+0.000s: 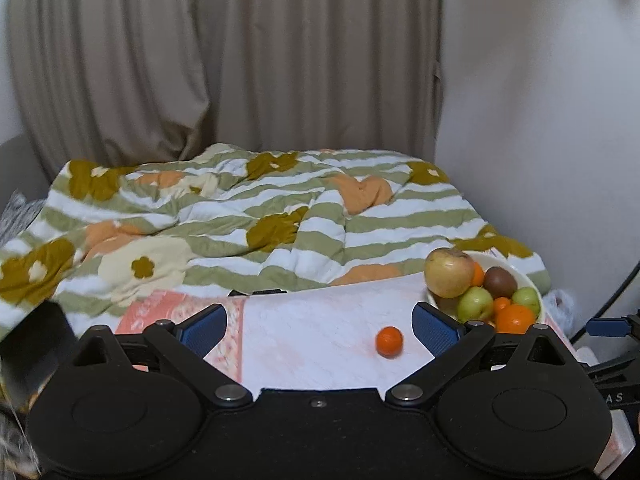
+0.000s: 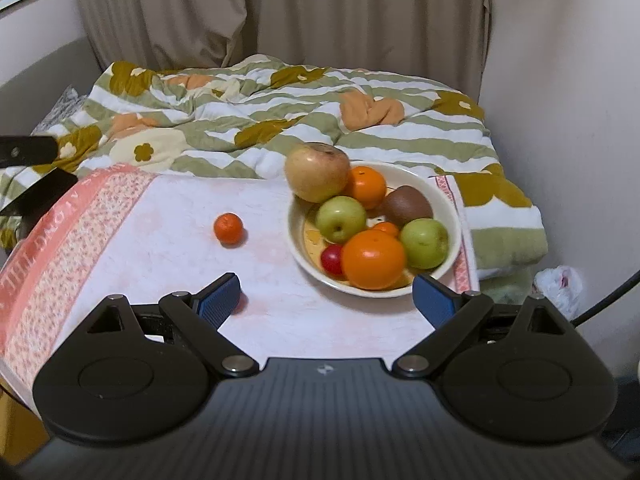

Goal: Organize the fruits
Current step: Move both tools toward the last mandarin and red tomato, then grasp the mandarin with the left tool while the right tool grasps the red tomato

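A cream bowl (image 2: 450, 204) on the pink-and-white cloth (image 2: 168, 248) holds several fruits: a big yellowish apple (image 2: 318, 172), two oranges, two green apples, a brown kiwi (image 2: 410, 206), a red plum (image 2: 333, 259). One small orange mandarin (image 2: 228, 228) lies alone on the cloth, left of the bowl. My right gripper (image 2: 326, 298) hovers open just in front of the bowl, nothing between its blue pads. In the left wrist view the mandarin (image 1: 389, 341) lies between the open fingers of my left gripper (image 1: 320, 326), nearer the right pad, untouched. The bowl (image 1: 524, 280) sits at the right.
A rumpled striped, flowered quilt (image 2: 280, 120) covers the bed behind the cloth. Beige curtains (image 2: 320, 12) hang at the back, a white wall (image 2: 568, 100) on the right. A white plastic bag (image 2: 560, 284) lies by the wall. The other gripper's tip (image 2: 28, 152) shows at the left.
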Motion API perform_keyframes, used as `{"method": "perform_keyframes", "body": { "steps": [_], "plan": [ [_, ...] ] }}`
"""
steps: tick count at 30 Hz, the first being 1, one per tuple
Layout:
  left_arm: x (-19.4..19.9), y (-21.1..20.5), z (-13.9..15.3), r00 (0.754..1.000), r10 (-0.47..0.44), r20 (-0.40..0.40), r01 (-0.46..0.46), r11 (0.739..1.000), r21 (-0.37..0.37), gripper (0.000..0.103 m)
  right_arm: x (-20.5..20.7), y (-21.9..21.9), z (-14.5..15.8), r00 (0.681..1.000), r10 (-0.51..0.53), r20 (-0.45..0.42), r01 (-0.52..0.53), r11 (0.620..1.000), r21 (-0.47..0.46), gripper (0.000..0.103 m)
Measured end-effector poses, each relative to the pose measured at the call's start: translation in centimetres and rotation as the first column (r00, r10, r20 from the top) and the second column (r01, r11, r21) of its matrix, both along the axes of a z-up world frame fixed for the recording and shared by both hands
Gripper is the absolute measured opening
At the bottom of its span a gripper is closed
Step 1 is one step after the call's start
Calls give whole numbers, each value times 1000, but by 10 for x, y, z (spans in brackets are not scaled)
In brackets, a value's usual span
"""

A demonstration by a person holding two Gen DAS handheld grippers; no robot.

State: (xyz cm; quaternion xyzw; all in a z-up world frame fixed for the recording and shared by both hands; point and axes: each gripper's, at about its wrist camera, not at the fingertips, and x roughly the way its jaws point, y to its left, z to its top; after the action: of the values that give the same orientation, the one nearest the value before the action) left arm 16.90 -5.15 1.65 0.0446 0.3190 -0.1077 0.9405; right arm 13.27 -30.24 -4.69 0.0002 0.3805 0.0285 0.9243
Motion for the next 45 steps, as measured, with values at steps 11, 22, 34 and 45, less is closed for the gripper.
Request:
{"method": "perform_keyframes", "body": {
  "steps": [11, 22, 34, 45],
  "plan": [
    [93, 0, -47, 945, -282, -168, 286, 958, -2, 101, 19, 57, -34, 982, -177, -69, 178, 984, 10, 103],
    [140, -40, -115, 816, -480, -323, 488, 871, -59, 90, 40, 90, -78, 965, -220, -146, 226, 974, 23, 103],
    [142, -71, -152, 775, -543, -322, 556, 829, -59, 52, 55, 103, -100, 959, -200, -201, 205, 979, 7, 91],
    [138, -66, -160, 785, -542, -300, 565, 825, -10, 39, 65, 108, -106, 962, -186, -200, 188, 982, -10, 74]
  ]
}}
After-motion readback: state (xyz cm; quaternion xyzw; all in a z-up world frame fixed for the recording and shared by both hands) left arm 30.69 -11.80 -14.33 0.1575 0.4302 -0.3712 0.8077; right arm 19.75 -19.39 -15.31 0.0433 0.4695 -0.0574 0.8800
